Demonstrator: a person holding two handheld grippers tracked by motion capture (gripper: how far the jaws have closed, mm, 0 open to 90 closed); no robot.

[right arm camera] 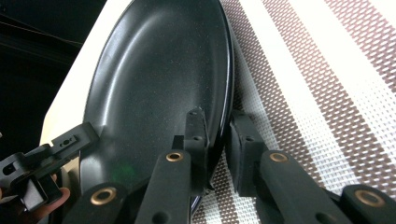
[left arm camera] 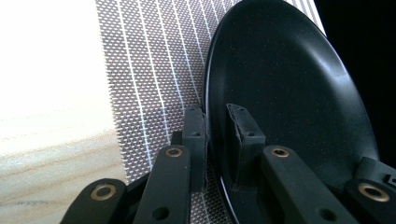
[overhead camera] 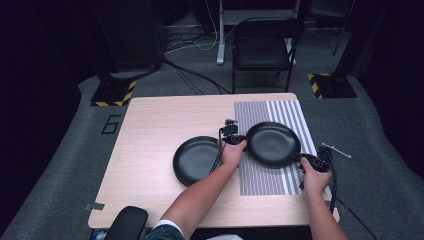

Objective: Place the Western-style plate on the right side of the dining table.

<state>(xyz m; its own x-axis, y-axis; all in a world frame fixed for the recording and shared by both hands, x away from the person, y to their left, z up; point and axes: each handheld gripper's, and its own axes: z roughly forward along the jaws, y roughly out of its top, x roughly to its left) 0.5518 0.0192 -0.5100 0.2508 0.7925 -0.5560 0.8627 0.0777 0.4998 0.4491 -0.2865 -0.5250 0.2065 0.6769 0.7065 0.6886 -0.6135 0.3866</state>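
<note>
Black plate (overhead camera: 272,144) sitting right of frame centre in high view, over striped mat (overhead camera: 260,177); I am gripping it from both sides. My left gripper (overhead camera: 234,138) pinching plate's left rim, jaws narrow, one pad inside and one outside. My right gripper (overhead camera: 306,159) clamping lower-right rim likewise. Second black plate (overhead camera: 196,160) lying on bare wooden table (overhead camera: 150,150), just left of centre, beside my left hand (overhead camera: 233,152). Folding chair (overhead camera: 265,45) standing beyond table, top of frame.
</note>
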